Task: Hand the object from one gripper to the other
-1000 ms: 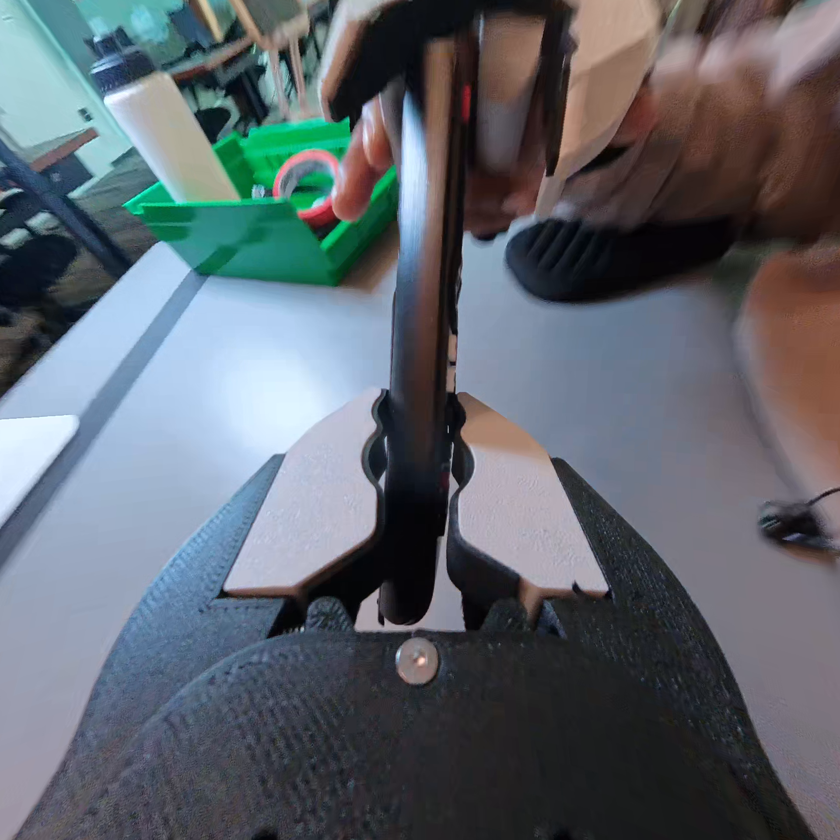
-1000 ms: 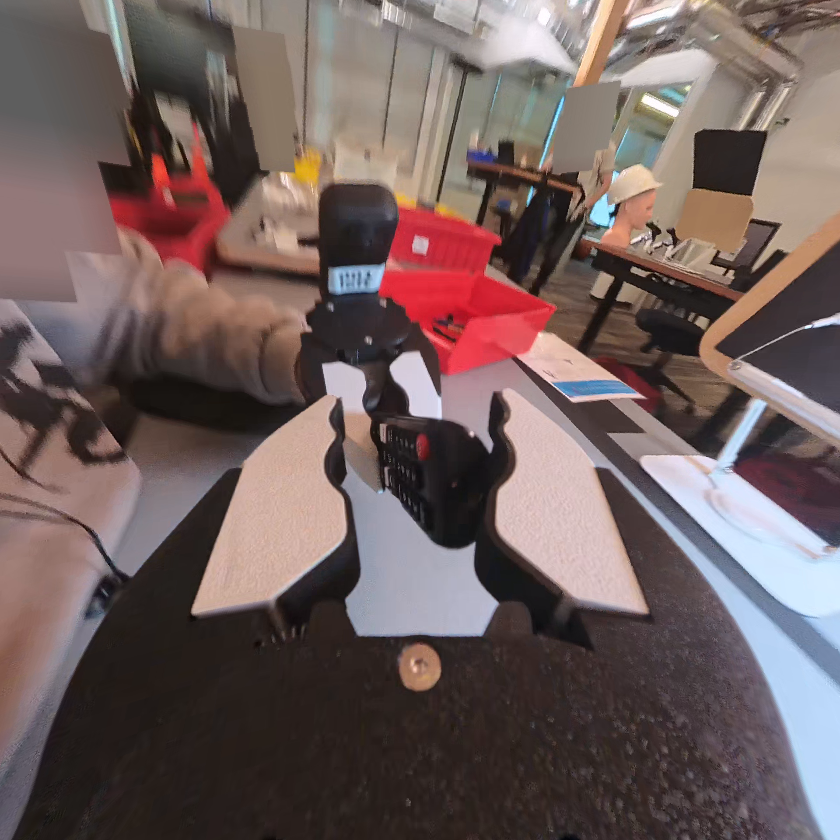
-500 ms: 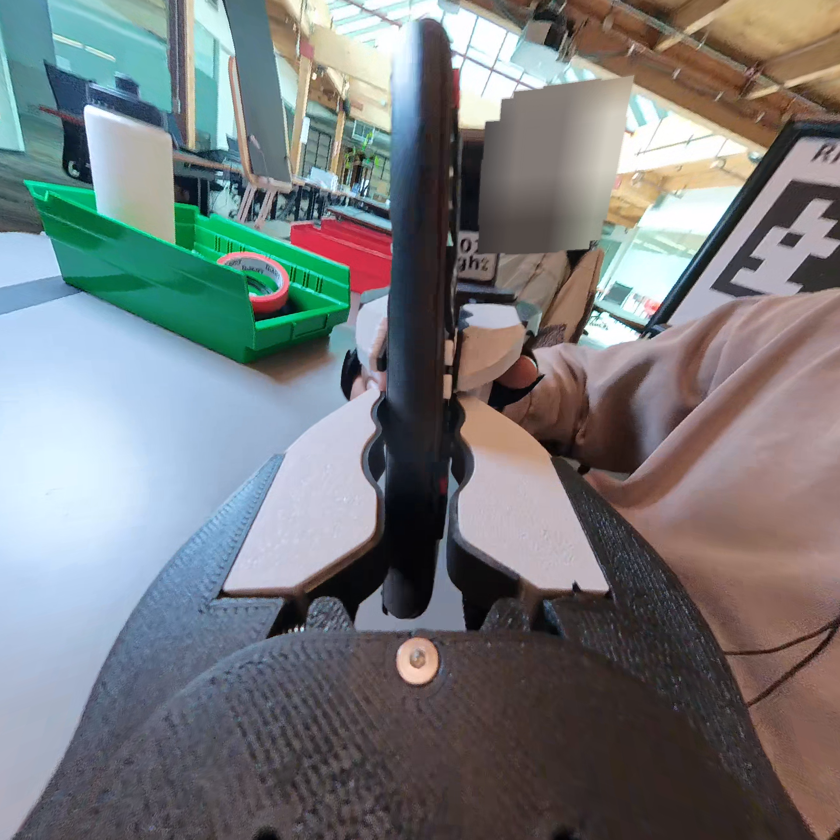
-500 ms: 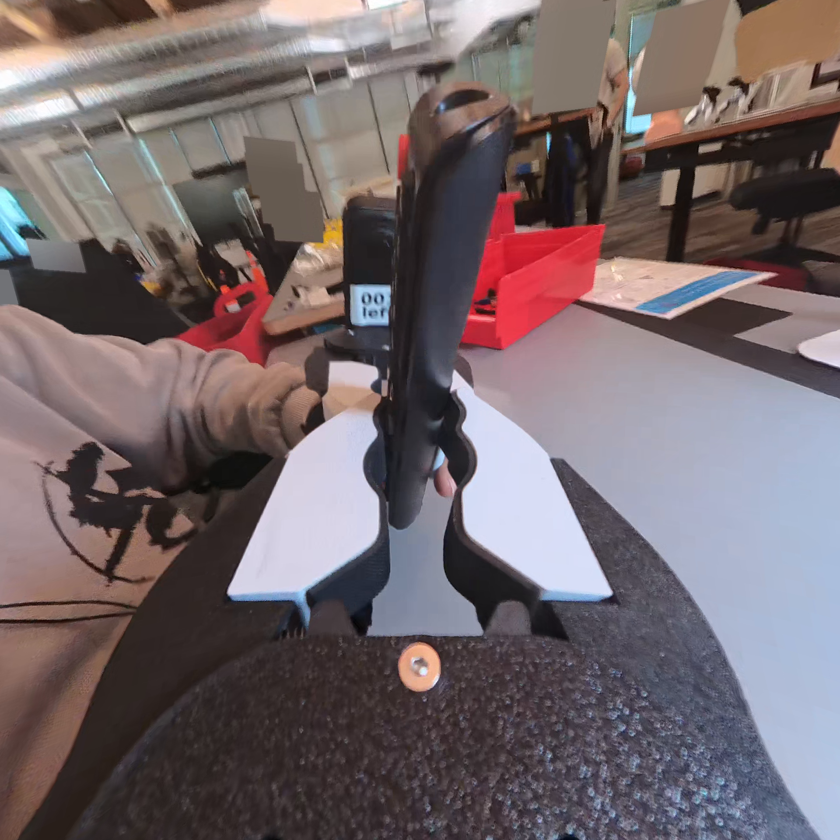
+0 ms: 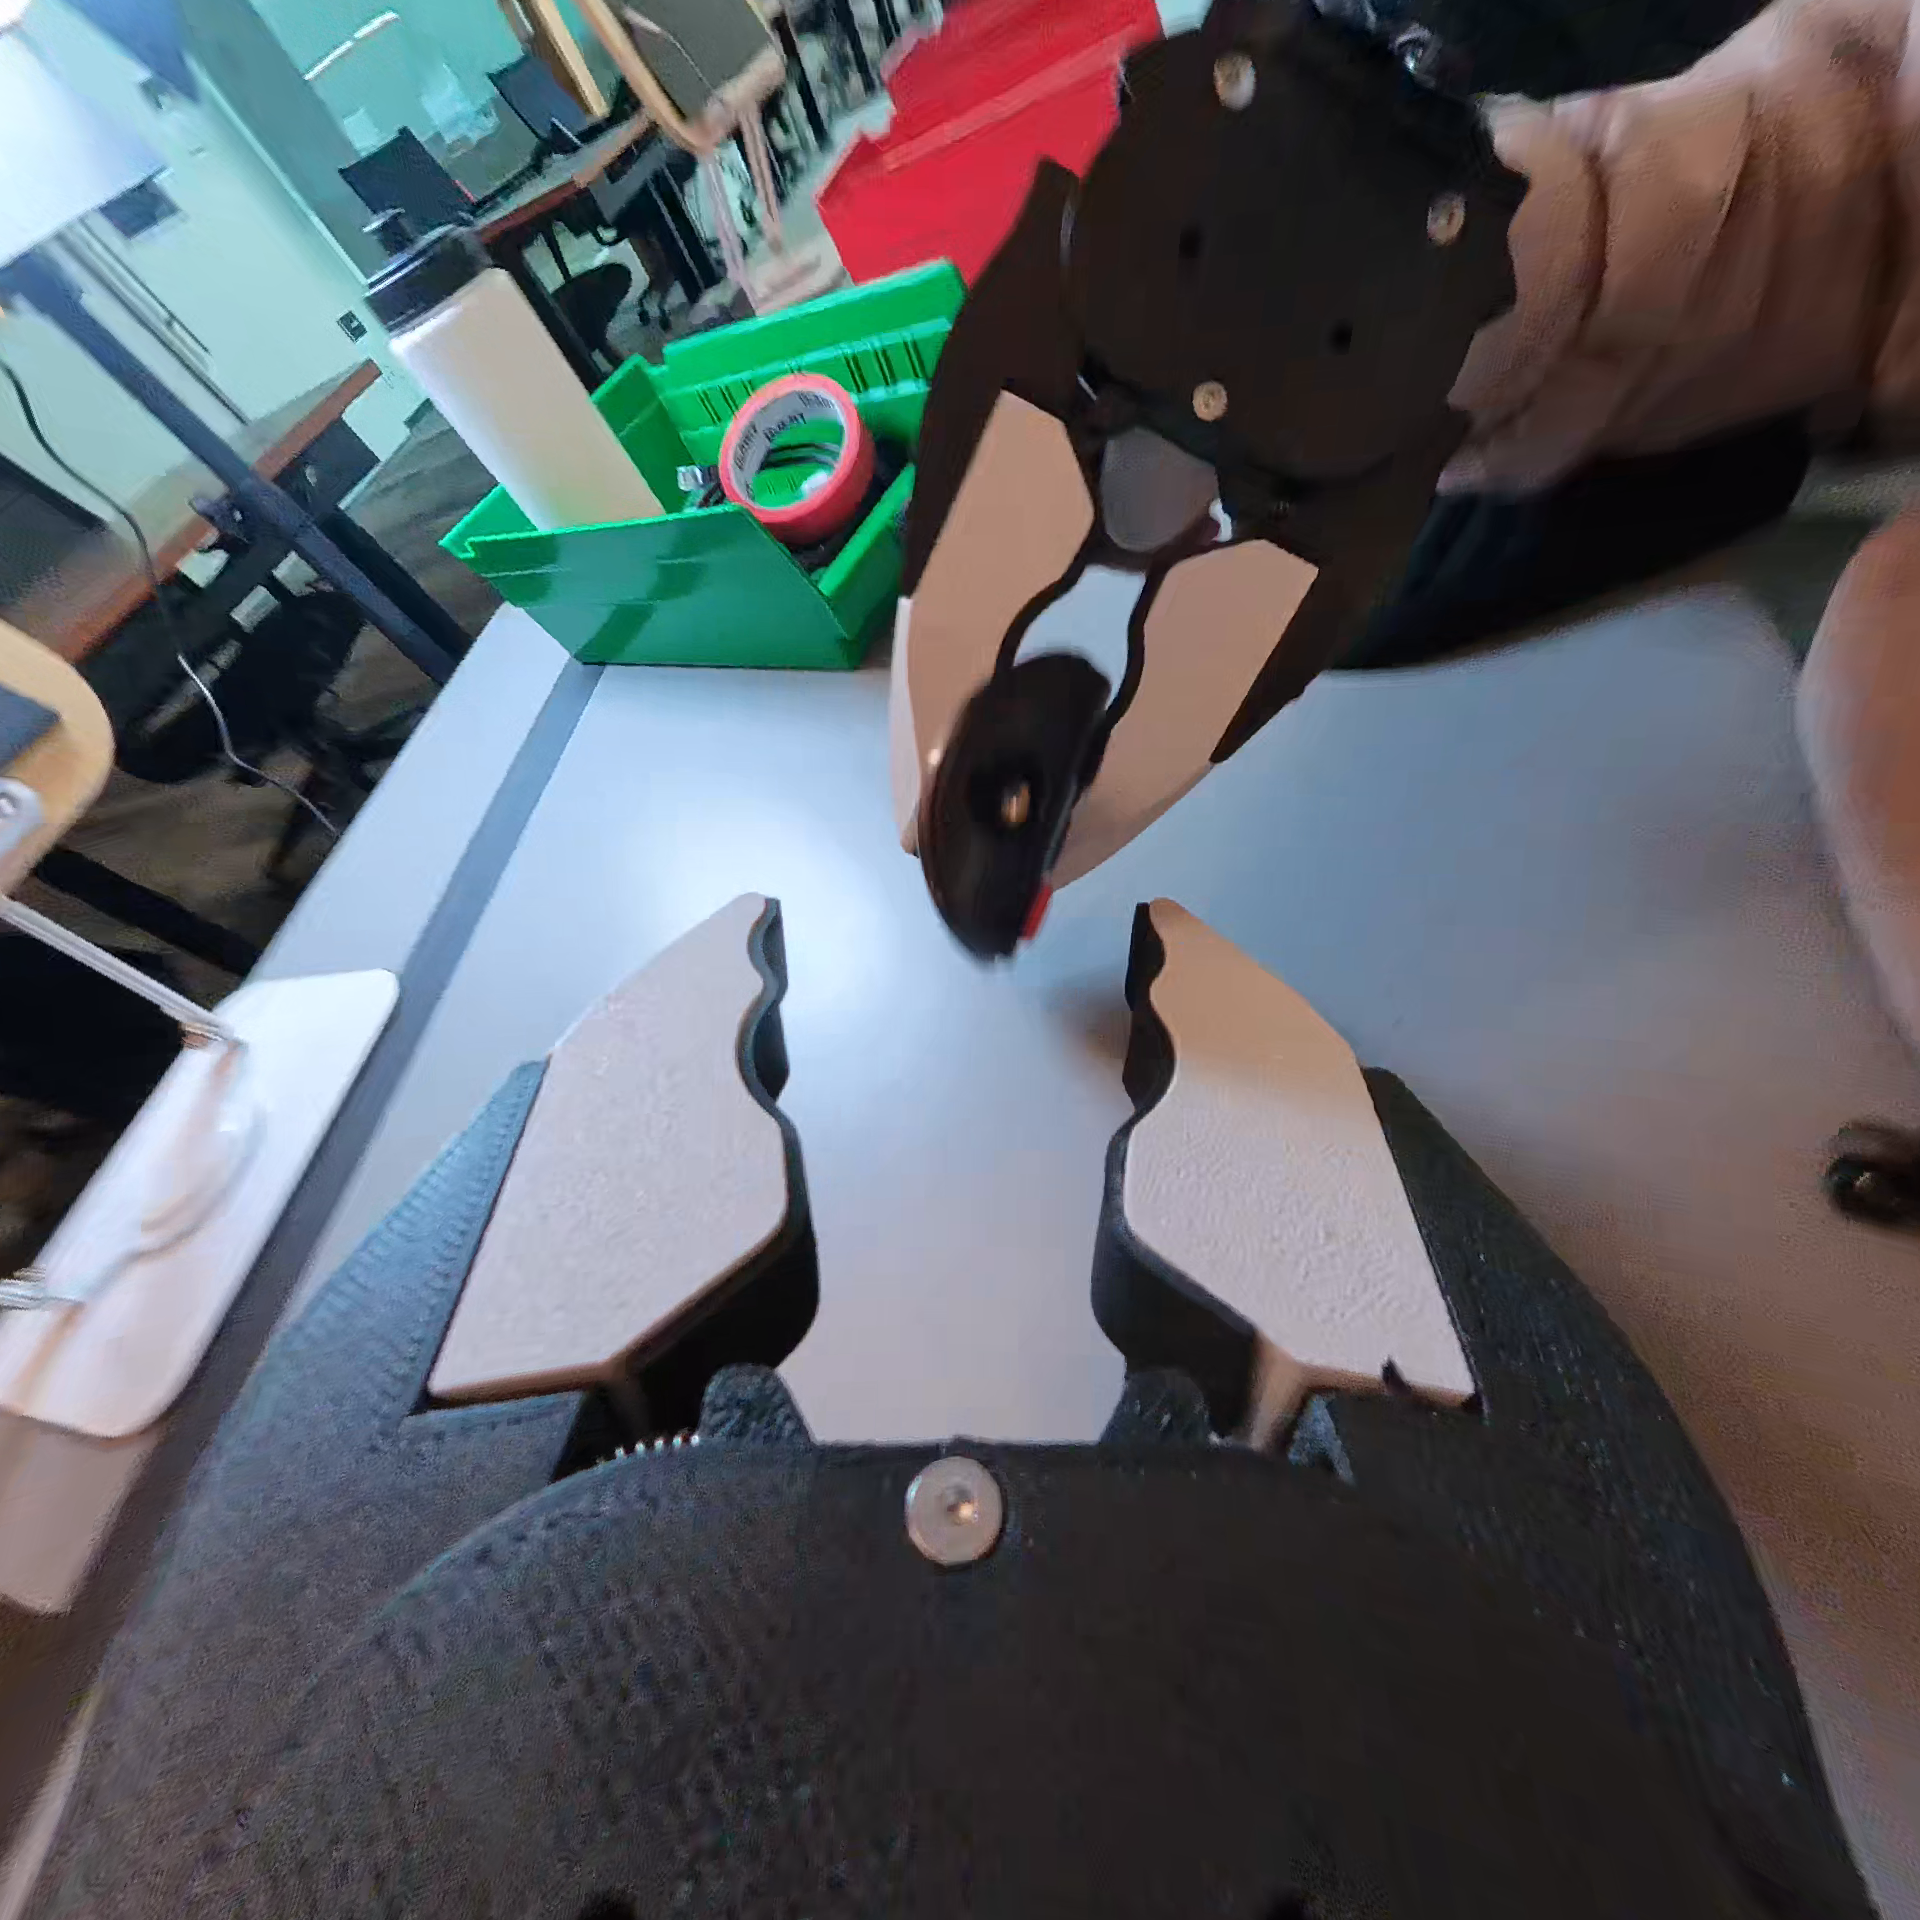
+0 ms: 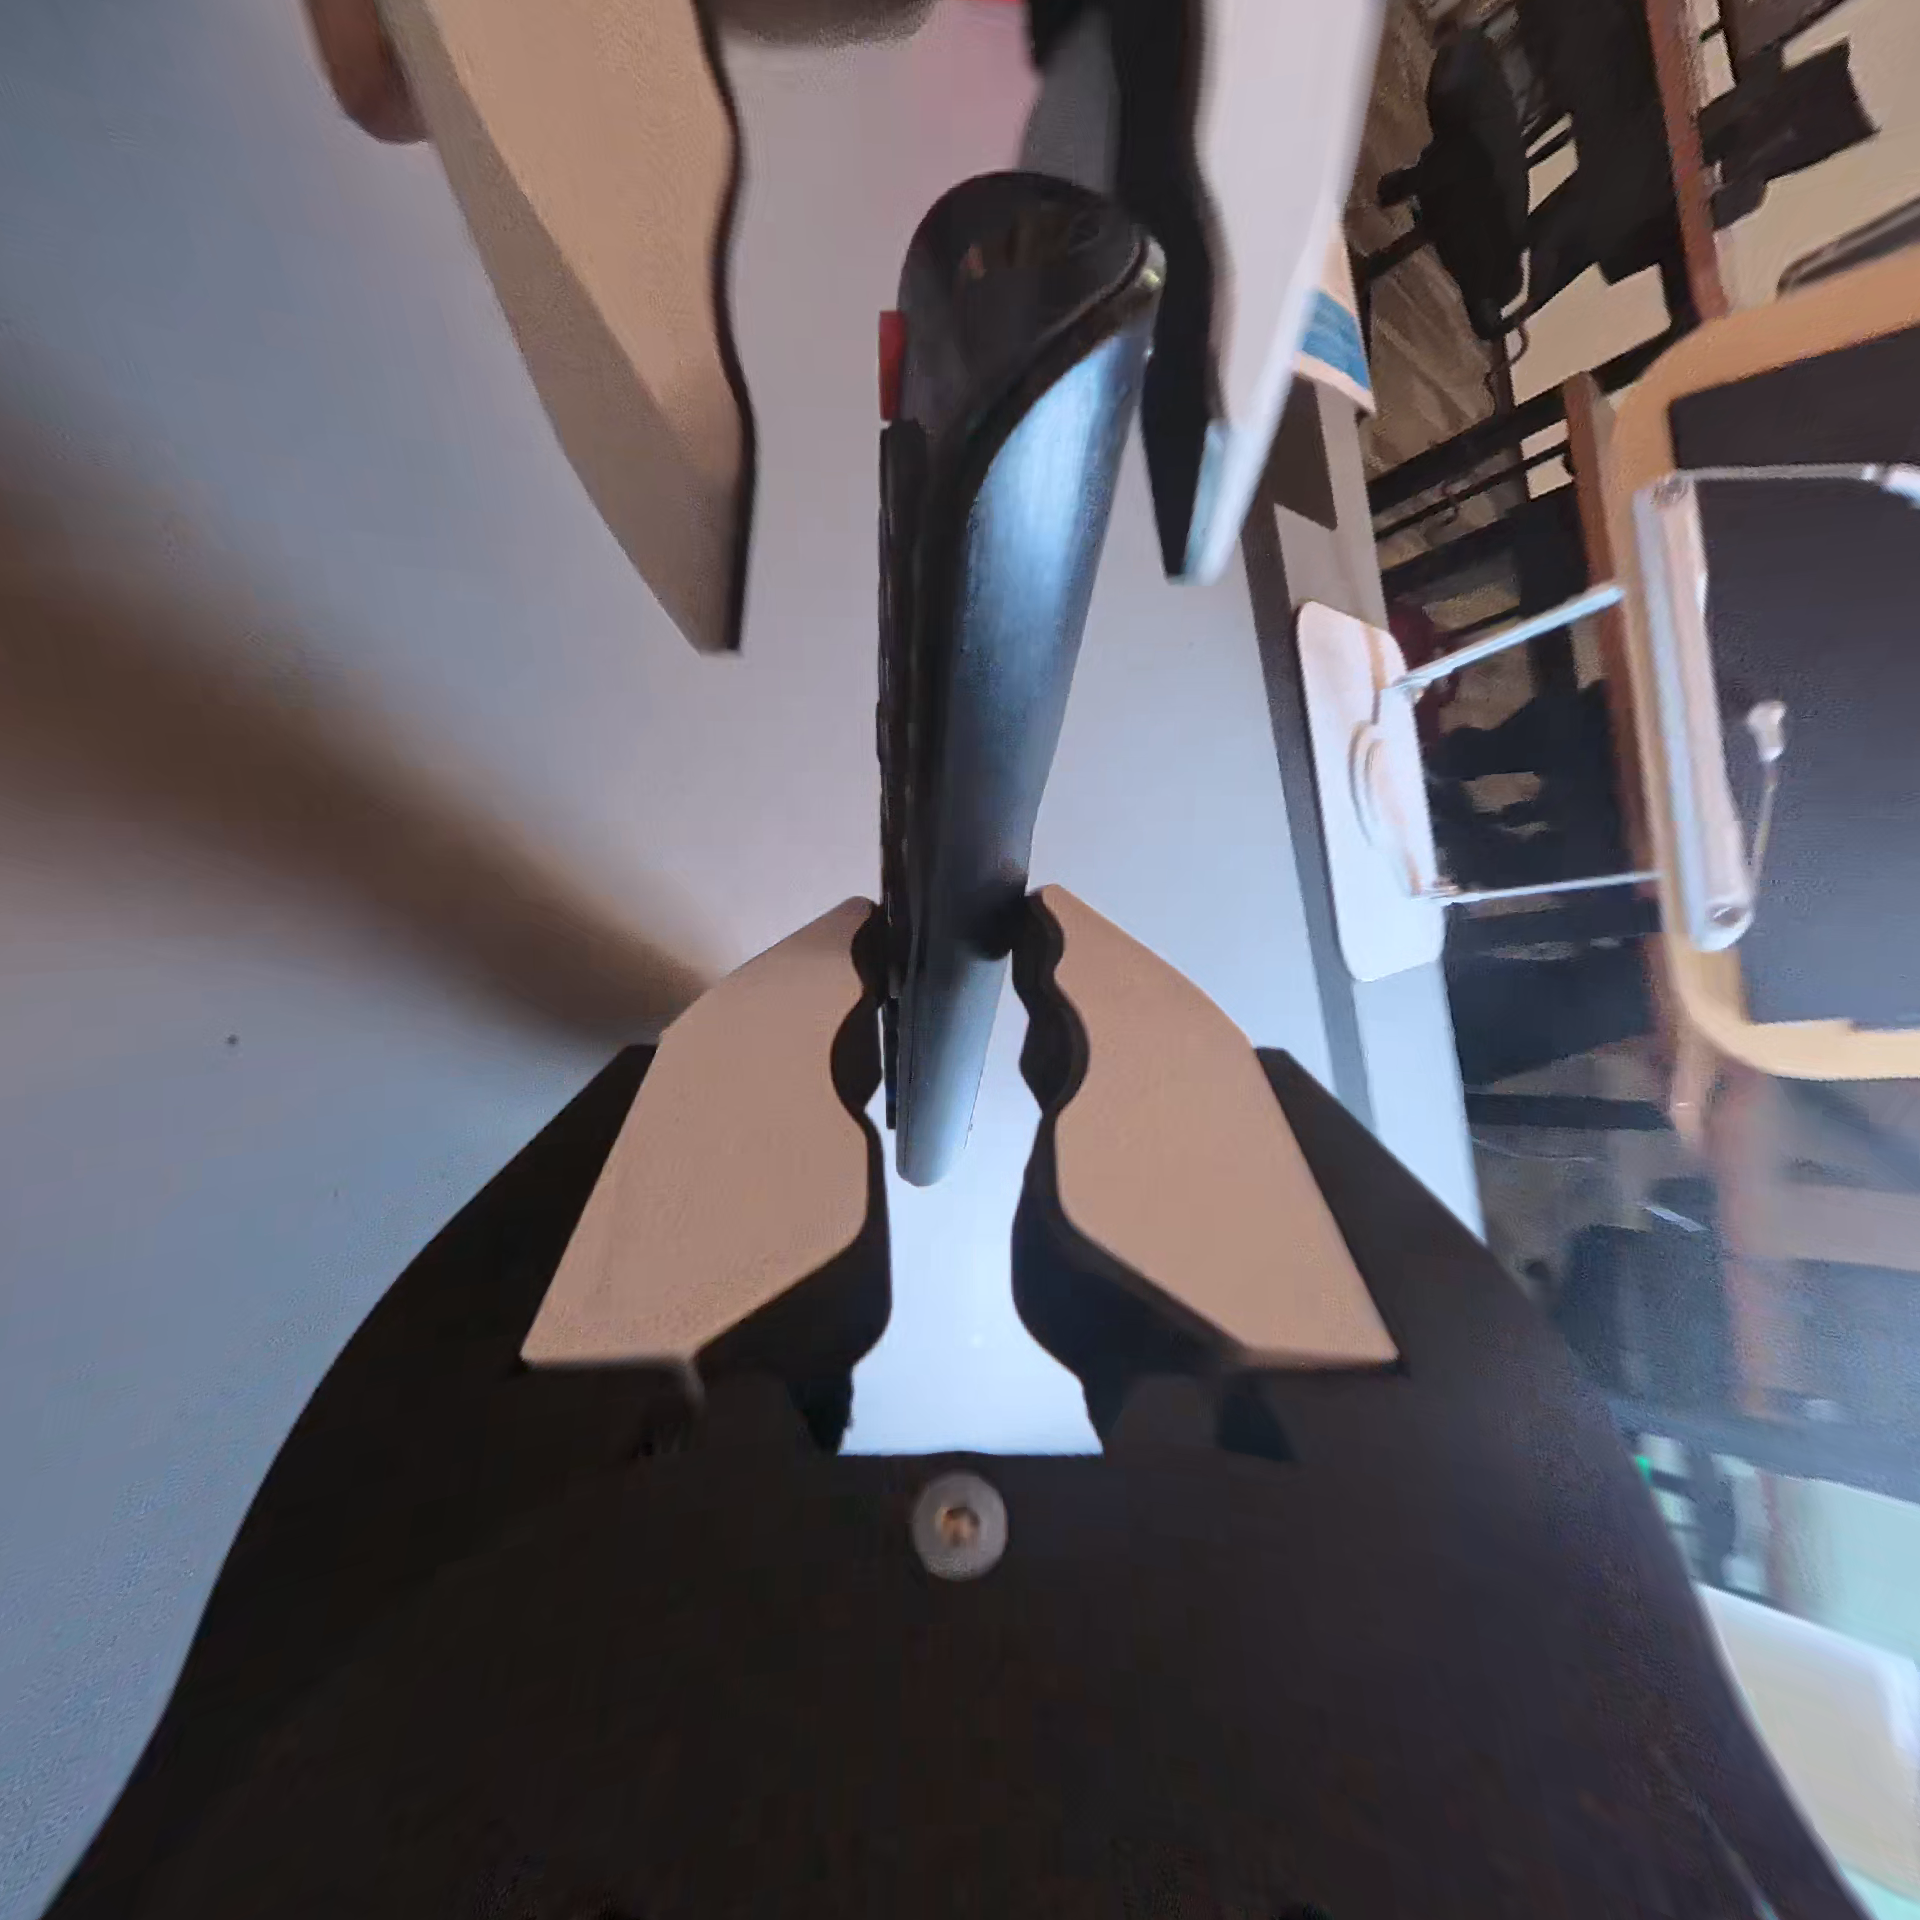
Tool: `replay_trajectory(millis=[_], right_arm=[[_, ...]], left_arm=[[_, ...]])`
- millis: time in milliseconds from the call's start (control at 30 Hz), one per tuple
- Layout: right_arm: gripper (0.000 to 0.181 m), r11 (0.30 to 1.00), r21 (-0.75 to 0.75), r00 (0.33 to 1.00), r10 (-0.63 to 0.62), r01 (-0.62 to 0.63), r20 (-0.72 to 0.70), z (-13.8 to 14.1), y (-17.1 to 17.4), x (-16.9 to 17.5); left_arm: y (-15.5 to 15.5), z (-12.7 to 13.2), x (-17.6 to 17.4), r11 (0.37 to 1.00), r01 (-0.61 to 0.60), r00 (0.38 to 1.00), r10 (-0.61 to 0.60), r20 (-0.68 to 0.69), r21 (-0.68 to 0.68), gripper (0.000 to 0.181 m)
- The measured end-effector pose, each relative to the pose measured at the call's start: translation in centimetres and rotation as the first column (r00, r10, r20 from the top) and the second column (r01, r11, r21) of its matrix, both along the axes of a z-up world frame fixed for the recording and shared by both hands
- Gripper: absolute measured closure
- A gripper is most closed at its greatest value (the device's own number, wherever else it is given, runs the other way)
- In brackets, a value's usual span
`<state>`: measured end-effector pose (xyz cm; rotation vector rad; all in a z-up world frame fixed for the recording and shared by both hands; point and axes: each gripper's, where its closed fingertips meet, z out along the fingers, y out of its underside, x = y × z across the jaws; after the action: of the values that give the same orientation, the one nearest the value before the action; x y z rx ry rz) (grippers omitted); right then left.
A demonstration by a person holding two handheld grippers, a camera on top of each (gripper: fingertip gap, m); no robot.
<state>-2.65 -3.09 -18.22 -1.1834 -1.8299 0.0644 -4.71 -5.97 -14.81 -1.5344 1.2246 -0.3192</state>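
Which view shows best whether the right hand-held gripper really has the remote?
The right wrist view: the remote stands edge-on, pinched near its lower end by the right hand-held gripper. The left wrist view shows only its blurred end, beyond the open left hand-held gripper.

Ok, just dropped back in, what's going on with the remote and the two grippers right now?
A person is passing a black remote between two handheld grippers above a grey table. The right gripper is shut on one end of the remote and carries it alone. The left gripper is open and empty, its fingers spread on either side of the remote's far end without touching it. Off to the side sits a green bin holding a roll of red tape.
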Motion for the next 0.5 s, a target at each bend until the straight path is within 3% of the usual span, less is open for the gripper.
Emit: replay_trajectory(millis=[33,133,200,300,367,433,500], right_arm=[[0.158,0.999,0.036,0.999,0.016,-0.018,0.041,-0.5,-0.6,-0.1],[0.158,0.994,0.085,0.992,0.054,-0.064,0.116,-1.7,-1.5,-0.2],[0.158,0.991,0.079,0.993,0.108,-0.112,0.053,-1.2,-1.7,-0.5],[0.156,0.985,-0.043,0.958,0.15,-0.166,-0.245,3.0,-1.9,-0.8],[0.136,0.962,-0.158,0.877,0.126,-0.222,-0.464,6.4,-1.2,-0.2],[0.116,0.895,-0.315,0.778,0.055,-0.317,-0.626,8.9,-0.3,0.9],[0.111,0.784,-0.443,0.683,-0.034,-0.435,-0.73,10.2,0.3,1.6]], left_arm=[[-0.2,-0.6,0.4,0.999,0.003,0.996,0.001,-0.084,0.048,0.121],[-1.1,-3.0,1.2,0.987,0.069,0.947,-0.018,-0.322,0.147,0.155],[-1.1,-2.7,0.9,0.981,0.075,0.937,-0.007,-0.348,0.181,0.156],[-1.1,0.6,-0.1,0.983,0.049,0.991,-0.027,-0.129,0.175,0.156],[-1.0,3.3,-1.3,0.99,0.036,0.995,-0.048,0.092,0.134,0.156],[-1.2,6.1,-2.6,0.995,0.052,0.939,-0.079,0.334,0.089,0.156],[-1.3,8.4,-3.8,0.995,0.093,0.833,-0.103,0.544,0.046,0.157]])
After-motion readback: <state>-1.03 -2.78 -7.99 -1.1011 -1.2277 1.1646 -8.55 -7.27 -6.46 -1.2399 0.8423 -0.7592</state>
